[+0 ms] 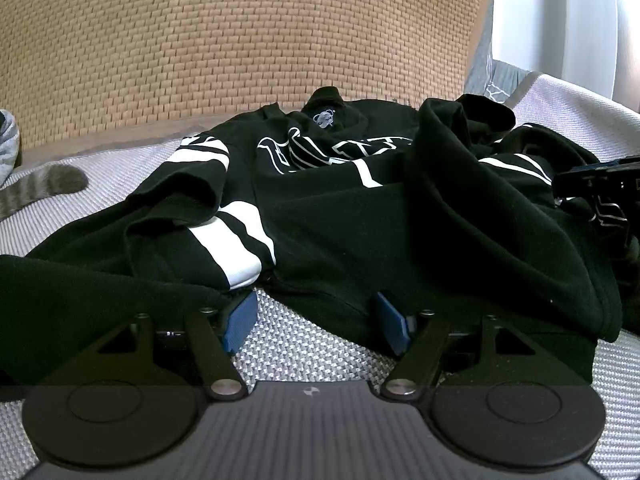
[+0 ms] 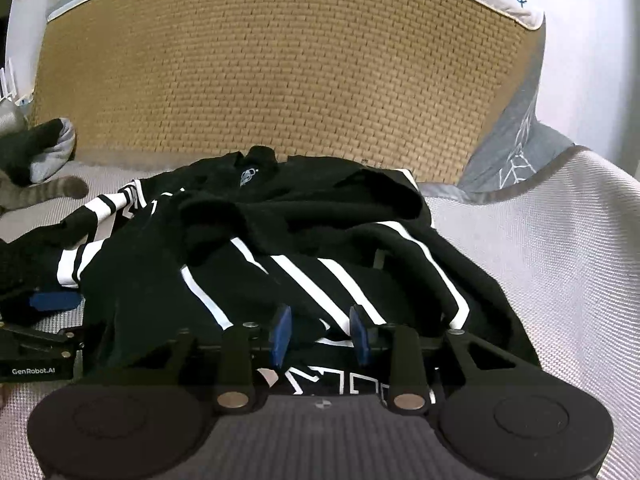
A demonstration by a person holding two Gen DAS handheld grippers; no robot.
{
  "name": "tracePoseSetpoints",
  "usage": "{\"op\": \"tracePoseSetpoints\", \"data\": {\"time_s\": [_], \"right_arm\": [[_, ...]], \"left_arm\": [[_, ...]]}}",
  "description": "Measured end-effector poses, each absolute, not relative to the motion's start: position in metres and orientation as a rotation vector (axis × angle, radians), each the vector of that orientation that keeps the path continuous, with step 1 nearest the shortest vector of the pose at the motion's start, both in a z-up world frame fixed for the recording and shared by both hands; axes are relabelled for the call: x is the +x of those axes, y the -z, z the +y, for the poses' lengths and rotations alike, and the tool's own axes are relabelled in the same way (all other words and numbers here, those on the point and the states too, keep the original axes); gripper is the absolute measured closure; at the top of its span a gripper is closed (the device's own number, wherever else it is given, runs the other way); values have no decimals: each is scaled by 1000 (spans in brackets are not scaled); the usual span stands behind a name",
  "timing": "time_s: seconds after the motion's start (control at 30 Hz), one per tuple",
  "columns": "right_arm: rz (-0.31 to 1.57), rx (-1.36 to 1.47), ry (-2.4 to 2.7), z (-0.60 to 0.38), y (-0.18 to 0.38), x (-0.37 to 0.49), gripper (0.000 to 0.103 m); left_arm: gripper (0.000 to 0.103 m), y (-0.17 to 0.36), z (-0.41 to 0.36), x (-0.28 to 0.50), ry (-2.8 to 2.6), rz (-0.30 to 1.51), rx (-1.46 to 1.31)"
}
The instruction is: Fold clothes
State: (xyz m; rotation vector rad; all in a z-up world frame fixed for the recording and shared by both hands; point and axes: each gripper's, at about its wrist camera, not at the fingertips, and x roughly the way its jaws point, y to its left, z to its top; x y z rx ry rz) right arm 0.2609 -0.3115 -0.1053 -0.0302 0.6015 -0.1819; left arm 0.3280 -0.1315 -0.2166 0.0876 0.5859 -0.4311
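A black sweatshirt (image 1: 340,224) with white stripes and outlined lettering lies crumpled on a white woven bed cover (image 1: 304,344). My left gripper (image 1: 316,322) stands wide open at the garment's near hem. Its blue pads (image 1: 240,320) touch the hem's edge, and bare cover shows between them. In the right wrist view the same sweatshirt (image 2: 248,248) spreads out, sleeve folded over its striped front. My right gripper (image 2: 320,334) hovers open low over the striped part, with cloth showing between its pads. The left gripper (image 2: 52,300) shows at that view's left edge.
A tan woven mat (image 1: 240,52) stands upright behind the garment. A striped grey cat's tail (image 2: 52,190) lies on the cover at far left. Grey patterned fabric (image 2: 516,160) sits at the back right. Bare white cover (image 2: 560,260) stretches to the right of the garment.
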Motion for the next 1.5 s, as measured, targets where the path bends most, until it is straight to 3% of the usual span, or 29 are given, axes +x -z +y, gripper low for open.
{"op": "tracePoseSetpoints", "data": {"time_s": [0.43, 0.7, 1.27, 1.43, 1.5], "right_arm": [[615, -58, 77, -291, 106, 264, 67], [565, 93, -9, -269, 103, 253, 67], [608, -12, -21, -222, 147, 262, 62], [582, -17, 3, -226, 147, 260, 84], [541, 37, 12, -235, 140, 256, 88]], "left_arm": [[34, 218, -130, 327, 435, 577, 84], [34, 218, -131, 326, 434, 572, 86], [33, 219, -131, 326, 434, 566, 91], [33, 218, -131, 325, 433, 566, 89], [33, 218, -132, 325, 433, 567, 90]]}}
